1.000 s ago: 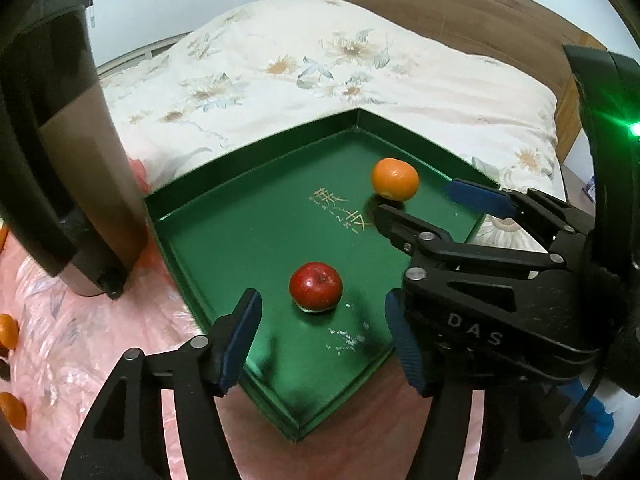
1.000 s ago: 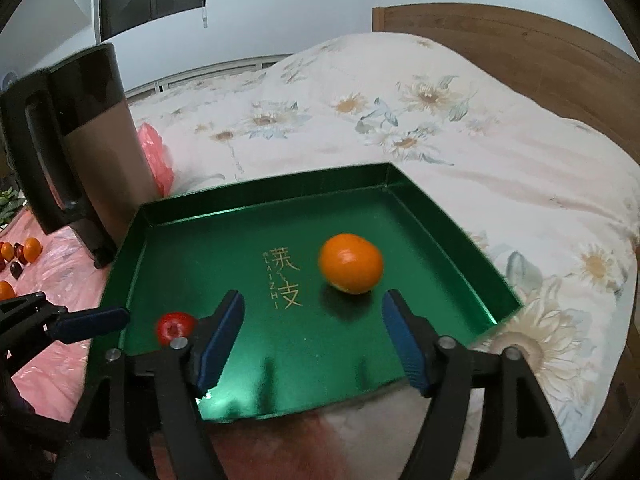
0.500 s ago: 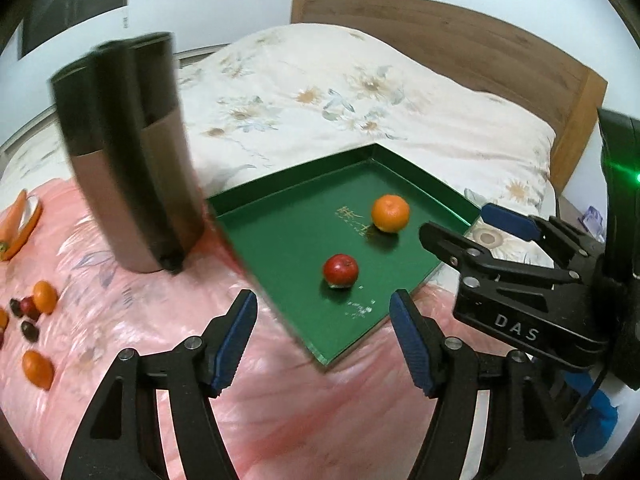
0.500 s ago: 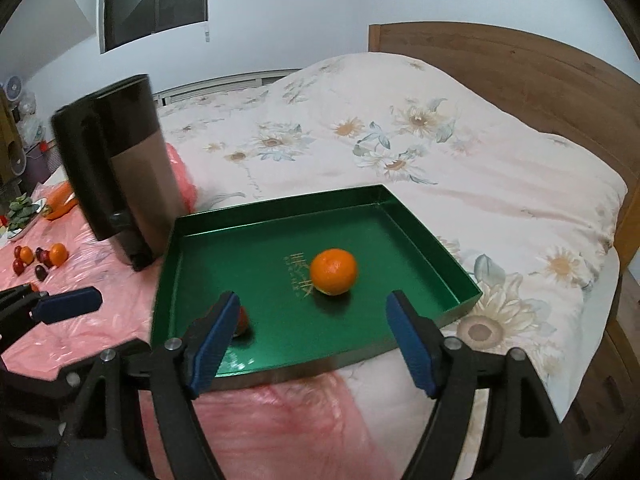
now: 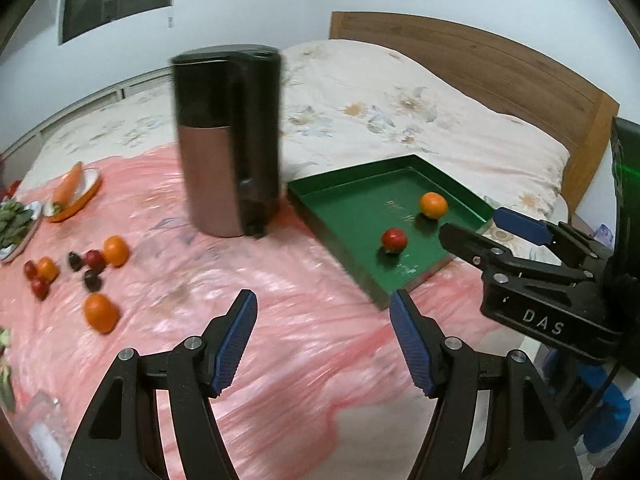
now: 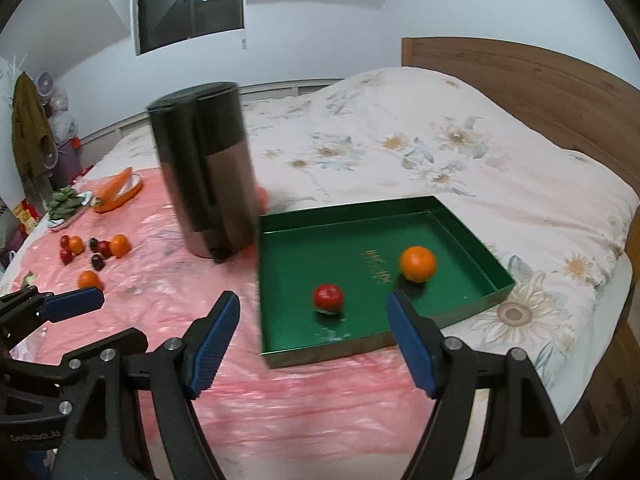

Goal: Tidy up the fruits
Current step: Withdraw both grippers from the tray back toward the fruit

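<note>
A green tray (image 5: 340, 216) (image 6: 288, 264) lies on the bed and holds a red apple (image 5: 394, 239) (image 6: 328, 297) and an orange (image 5: 433, 205) (image 6: 417, 263). Several loose oranges and small dark red fruits (image 5: 96, 260) (image 6: 100, 250) lie on the pink sheet at the left. My left gripper (image 5: 323, 340) is open and empty above the pink sheet, short of the tray. My right gripper (image 6: 313, 338) is open and empty in front of the tray; it also shows at the right of the left wrist view (image 5: 472, 224).
A tall black and copper canister (image 5: 228, 140) (image 6: 204, 172) stands left of the tray. A carrot on an orange dish (image 5: 70, 194) (image 6: 118, 190) and a plate of greens (image 5: 12, 224) (image 6: 64, 204) sit far left. A wooden headboard (image 5: 480, 68) is behind.
Both grippers have pulled back from the tray and stayed open. The left one has swung left, so the canister and the loose fruits have come into view.
</note>
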Demonstrator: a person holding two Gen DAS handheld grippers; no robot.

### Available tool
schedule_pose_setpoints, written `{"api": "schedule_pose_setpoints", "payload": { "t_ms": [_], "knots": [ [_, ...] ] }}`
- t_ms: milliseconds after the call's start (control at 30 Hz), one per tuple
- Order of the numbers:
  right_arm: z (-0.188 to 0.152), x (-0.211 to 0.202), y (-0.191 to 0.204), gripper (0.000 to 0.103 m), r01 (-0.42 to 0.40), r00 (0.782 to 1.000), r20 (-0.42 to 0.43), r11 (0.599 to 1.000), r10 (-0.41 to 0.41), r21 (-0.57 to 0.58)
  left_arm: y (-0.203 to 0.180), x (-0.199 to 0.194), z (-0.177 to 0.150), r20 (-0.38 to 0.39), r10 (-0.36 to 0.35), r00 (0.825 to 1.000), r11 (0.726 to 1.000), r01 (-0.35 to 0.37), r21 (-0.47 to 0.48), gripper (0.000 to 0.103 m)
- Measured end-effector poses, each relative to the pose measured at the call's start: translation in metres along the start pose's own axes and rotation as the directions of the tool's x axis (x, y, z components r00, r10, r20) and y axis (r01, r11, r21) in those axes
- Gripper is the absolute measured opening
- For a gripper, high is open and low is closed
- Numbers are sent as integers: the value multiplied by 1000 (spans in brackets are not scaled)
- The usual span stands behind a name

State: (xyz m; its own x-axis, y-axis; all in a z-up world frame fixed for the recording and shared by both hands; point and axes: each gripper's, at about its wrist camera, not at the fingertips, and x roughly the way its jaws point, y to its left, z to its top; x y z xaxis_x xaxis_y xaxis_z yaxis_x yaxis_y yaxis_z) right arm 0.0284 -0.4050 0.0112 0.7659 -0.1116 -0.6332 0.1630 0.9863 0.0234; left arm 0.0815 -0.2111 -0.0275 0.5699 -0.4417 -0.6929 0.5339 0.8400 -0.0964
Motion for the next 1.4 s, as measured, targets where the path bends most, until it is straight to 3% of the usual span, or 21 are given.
{"api": "schedule_pose_setpoints", "payload": {
  "t_ms": [267,933,1400],
  "knots": [
    [-3,-19,34,103,5,1000,14,1000,-4,-18,32,-36,-17,18,66,998,997,-65,-51,65],
    [-14,-56,119,103,-134,991,-11,984,134,-120,89,-100,-58,65,172,983,977,-162,-137,73],
    [-30,-66,175,103,-259,966,-55,950,253,-177,129,-130,-85,49,259,965,948,-244,-206,73]
  ]
}}
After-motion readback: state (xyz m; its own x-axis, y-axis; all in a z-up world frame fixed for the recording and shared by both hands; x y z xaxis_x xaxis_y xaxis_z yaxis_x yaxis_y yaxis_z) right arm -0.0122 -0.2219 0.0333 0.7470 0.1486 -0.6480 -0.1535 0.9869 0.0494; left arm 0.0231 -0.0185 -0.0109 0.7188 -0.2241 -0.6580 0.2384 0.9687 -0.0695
